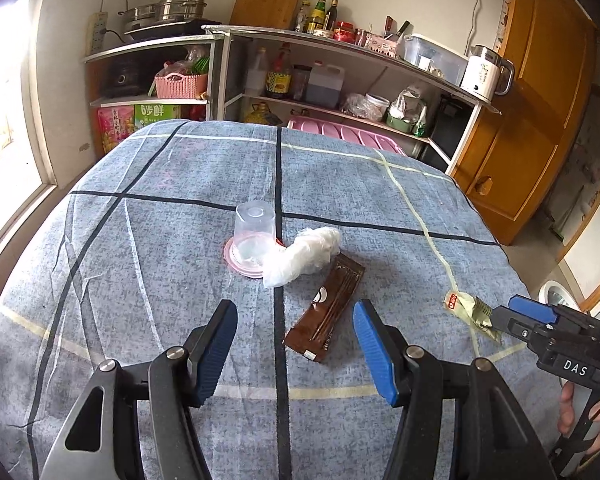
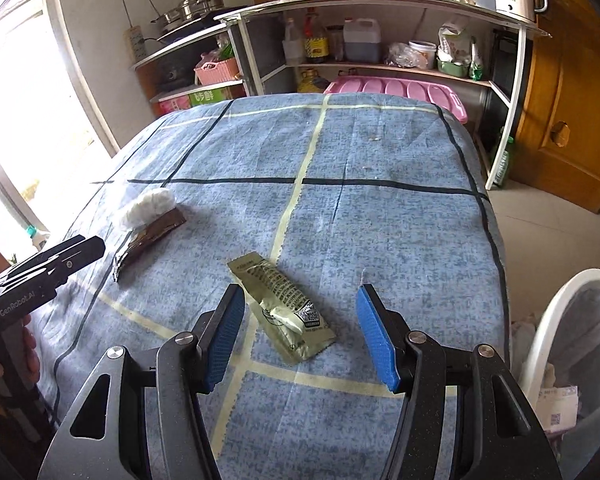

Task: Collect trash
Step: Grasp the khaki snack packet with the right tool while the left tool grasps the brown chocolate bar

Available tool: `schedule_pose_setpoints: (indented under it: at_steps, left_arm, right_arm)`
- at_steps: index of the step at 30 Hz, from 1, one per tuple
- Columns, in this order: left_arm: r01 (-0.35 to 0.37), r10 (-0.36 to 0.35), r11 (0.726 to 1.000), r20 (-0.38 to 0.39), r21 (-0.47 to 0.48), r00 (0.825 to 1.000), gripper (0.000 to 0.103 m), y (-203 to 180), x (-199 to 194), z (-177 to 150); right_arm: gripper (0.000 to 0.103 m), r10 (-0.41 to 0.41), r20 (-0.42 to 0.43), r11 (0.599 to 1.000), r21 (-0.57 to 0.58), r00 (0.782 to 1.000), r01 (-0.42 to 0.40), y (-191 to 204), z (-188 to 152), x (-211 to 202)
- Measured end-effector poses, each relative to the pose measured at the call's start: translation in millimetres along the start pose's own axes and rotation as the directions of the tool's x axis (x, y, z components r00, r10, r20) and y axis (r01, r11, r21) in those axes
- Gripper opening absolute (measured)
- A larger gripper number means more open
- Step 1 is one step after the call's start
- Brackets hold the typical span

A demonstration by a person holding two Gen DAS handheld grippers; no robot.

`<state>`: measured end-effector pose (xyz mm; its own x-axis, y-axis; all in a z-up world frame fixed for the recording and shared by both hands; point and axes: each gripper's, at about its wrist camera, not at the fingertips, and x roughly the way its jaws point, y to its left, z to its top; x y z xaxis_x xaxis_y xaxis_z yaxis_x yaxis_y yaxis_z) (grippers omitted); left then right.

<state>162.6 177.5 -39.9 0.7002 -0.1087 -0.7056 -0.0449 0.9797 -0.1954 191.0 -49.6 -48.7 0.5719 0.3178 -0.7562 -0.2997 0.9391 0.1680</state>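
Blue-grey checked cloth-covered table point(image 1: 180, 200) carries the litter. Left gripper point(image 1: 296, 344), marked "GenRobot.AI", hovers spread wide over the long brown flat wrapper point(image 1: 326, 312), which runs away rightward. Right gripper point(image 2: 300, 332), "DAS", gapes over the olive-green foil sachet point(image 2: 284, 308), lying diagonally; its print is probably Chinese.

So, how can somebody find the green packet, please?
Start at the table with the blue checked cloth. Near its right edge, between the open fingers of the right gripper, lies the green packet. Unlike the brown packet, it is pale olive with black print.
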Motion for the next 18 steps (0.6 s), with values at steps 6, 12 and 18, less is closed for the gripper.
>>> schedule_pose_setpoints:
  at_steps: [6, 12, 18]
  left_arm:
    - [0.014, -0.013, 0.999, -0.025, 0.036, 1.000, 0.060, -6, 13, 2]
    - [0.025, -0.020, 0.996, -0.055, 0.086, 0.998, 0.060, -16, 27, 7]
    - [0.031, -0.018, 0.991, -0.094, 0.134, 0.995, 0.060, -24, 41, 5]
  right_arm:
    - [0.059, -0.014, -0.032, 0.998, -0.066, 0.999, 0.012, 9, -1, 14]
    - [0.059, -0.053, -0.040, 0.989, -0.140, 0.998, 0.047, 17, -2, 23]
    - [0.059, -0.068, -0.039, 0.983, -0.171, 0.997, 0.060, 19, -1, 27]
